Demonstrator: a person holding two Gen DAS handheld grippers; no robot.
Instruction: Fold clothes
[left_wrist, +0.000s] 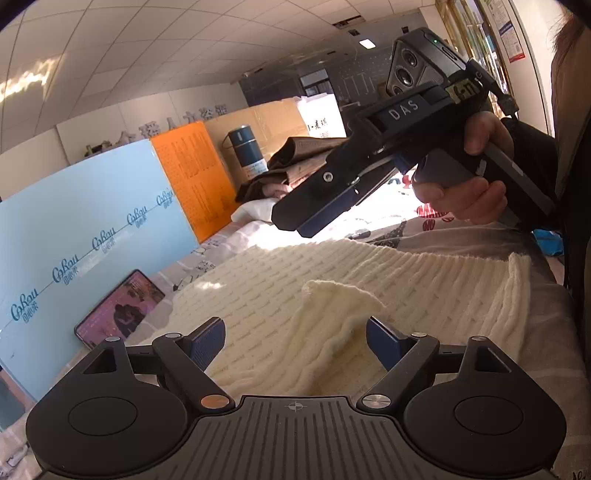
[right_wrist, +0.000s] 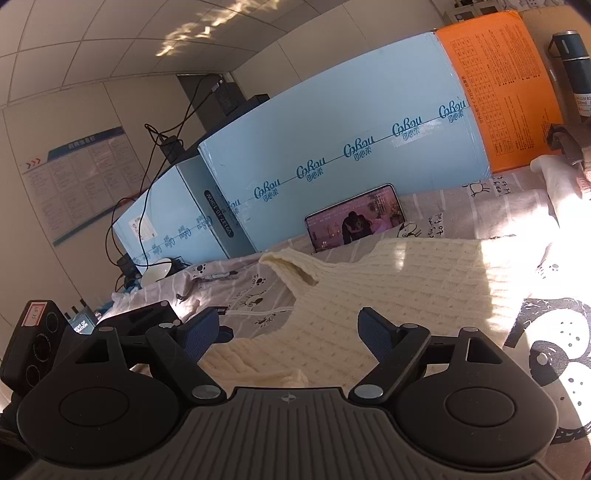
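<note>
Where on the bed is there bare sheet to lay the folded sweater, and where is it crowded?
Bare printed sheet lies between the cream sweater, the propped phone and the white bowl side. More shows by the panda print. Crowded: the far end, with piled clothes beside the dark flask.

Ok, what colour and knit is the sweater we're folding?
The sweater is cream-white with a chunky cable knit, seen best in the right wrist view.

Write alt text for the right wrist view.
Open right gripper hovers over a cream knit sweater spread on a cartoon-print bedsheet. Behind it, a phone leans against a light blue box.
</note>
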